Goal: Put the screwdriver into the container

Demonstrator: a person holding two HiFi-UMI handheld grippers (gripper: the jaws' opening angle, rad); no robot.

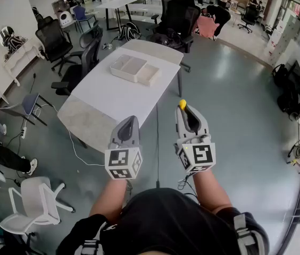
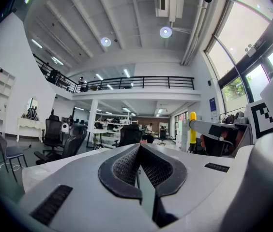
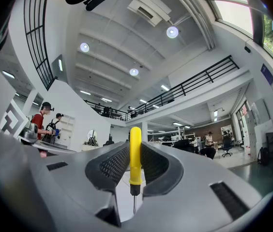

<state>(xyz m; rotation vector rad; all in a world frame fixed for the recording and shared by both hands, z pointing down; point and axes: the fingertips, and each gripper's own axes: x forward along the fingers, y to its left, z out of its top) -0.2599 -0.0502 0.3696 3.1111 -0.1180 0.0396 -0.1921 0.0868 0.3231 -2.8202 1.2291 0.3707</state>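
Left gripper [image 1: 130, 120]: my jaws are together with nothing between the pads. It is held level at the tabletop's near corner.

Table [image 1: 107, 97]: white top. The container [image 1: 119, 71] is a white divided tray at the far end, close to the right edge. Its compartments look bare.

Right gripper [image 1: 185, 110]: tilted slightly up, out past the tabletop's right edge and over the floor. My jaws are narrow, clamped on the screwdriver [image 3: 135, 153]. Its yellow handle stands upright between the pads and its rounded end pokes out beyond them. The thin metal shaft points back toward me. Screwdriver and container are well apart.
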